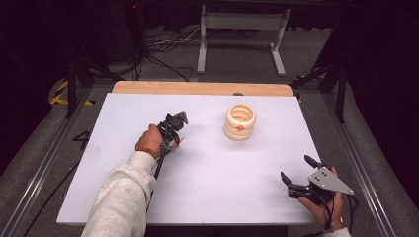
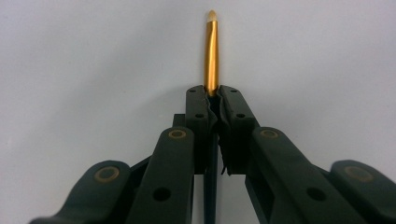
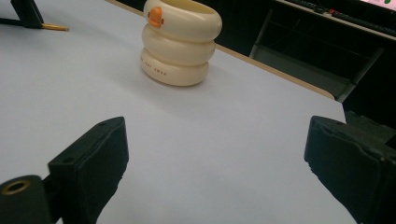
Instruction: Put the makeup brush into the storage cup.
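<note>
We note a white table with a wooden strip along its far edge. On it, toward the far right of centre, stands a cream pen holder shaped like three stacked rings, upright, with a small orange duck bill on its top ring; in the right gripper view the same holder carries small lettering on its bottom ring, too fine for us to read.

The left hand-held gripper sits left of centre, well apart from the holder, its hand coming out of a light grey sleeve. In the left gripper view its jaws are clenched on a slim gold-orange pencil, which sticks out straight ahead past the jaw tips, pale tip foremost, over the white surface. We cannot tell whether the pencil touches the table. In the right gripper view, the pencil's orange shaft shows at the far upper left.

The right hand-held gripper is at the near right corner of the table, released, jaws wide apart with nothing between them, a grey three-cornered plate on top. Its own view looks across bare table toward the holder.
</note>
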Demonstrator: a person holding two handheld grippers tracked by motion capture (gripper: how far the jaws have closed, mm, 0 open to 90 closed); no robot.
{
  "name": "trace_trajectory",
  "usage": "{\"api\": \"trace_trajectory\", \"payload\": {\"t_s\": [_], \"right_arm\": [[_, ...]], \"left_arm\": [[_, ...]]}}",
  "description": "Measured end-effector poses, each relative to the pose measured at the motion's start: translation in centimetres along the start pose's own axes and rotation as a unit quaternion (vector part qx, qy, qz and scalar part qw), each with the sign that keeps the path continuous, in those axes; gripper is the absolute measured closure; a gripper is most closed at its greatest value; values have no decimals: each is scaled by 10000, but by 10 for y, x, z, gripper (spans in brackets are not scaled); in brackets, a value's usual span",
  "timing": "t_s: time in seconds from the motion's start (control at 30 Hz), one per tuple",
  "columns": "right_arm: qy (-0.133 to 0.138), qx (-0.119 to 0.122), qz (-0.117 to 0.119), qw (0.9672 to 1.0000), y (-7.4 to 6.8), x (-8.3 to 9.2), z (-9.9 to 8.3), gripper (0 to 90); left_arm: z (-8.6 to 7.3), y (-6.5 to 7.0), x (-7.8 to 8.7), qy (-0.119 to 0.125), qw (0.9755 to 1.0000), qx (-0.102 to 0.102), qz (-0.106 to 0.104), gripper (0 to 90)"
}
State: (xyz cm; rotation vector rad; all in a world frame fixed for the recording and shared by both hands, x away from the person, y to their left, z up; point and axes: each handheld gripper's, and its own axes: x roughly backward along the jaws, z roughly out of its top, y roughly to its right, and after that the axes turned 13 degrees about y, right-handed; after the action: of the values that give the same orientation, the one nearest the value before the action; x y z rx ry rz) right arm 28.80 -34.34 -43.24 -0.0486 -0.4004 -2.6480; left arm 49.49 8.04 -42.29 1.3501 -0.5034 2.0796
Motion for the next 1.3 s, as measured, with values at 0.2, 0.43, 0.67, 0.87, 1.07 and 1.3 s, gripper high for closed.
{"api": "trace_trajectory", "payload": {"t_s": [0.2, 0.43, 0.67, 0.87, 1.07, 1.3], "right_arm": [[-21, 6, 5, 10000, -1, -1, 0, 71], [-22, -15, 18, 10000, 0, 0, 0, 73], [37, -74, 103, 9999, 0, 0, 0, 88], [24, -92, 123, 9999, -1, 0, -1, 88], [38, -99, 121, 9999, -1, 0, -1, 88], [78, -148, 120, 9998, 1, 1, 0, 88]], "left_arm": [[-1, -1, 0, 44, 9999, -135, -70, 836], [-3, -3, 2, 168, 9996, -243, -37, 837], [-7, -2, 20, 996, 9935, -303, -468, 837], [-11, 1, 21, 1044, 9926, -418, -447, 838], [-13, 0, 17, 1156, 9907, -426, -579, 839], [-22, 2, 44, 1969, 9770, -522, -638, 840]]}}
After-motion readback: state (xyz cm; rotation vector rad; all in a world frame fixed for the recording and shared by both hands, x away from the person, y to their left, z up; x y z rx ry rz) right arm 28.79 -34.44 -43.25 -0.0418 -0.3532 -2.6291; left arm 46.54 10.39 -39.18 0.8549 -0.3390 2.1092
